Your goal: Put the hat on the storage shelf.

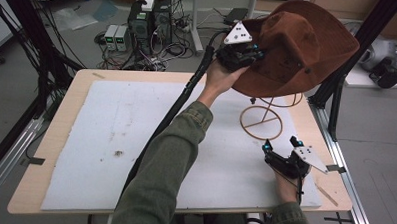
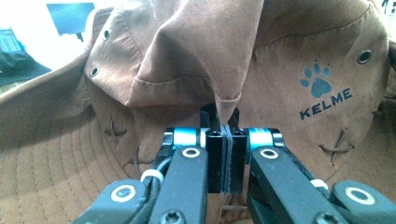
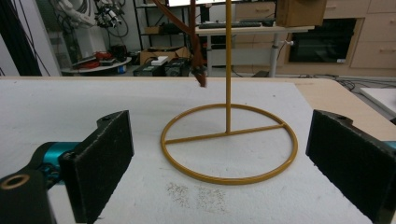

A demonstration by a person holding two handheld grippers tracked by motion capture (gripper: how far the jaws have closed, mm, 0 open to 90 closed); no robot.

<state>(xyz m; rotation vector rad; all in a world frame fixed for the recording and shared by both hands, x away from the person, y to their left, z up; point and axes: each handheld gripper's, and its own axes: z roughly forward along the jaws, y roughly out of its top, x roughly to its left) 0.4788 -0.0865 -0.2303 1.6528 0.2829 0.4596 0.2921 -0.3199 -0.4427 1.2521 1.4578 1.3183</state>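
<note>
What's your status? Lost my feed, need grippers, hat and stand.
Left gripper shut on brown hat, held above gold wire stand. Right gripper open, resting on white mat beside stand base. Nothing in the way.

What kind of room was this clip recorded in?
Probably a robotics lab or workshop: computer towers with tangled cables on the floor, a robot arm on a side table, and a black-framed worktable.

Wooden table [image 1: 60, 137], white foam mat [image 1: 135, 140] covering it, gold wire stand [image 3: 229, 142] on mat
</note>
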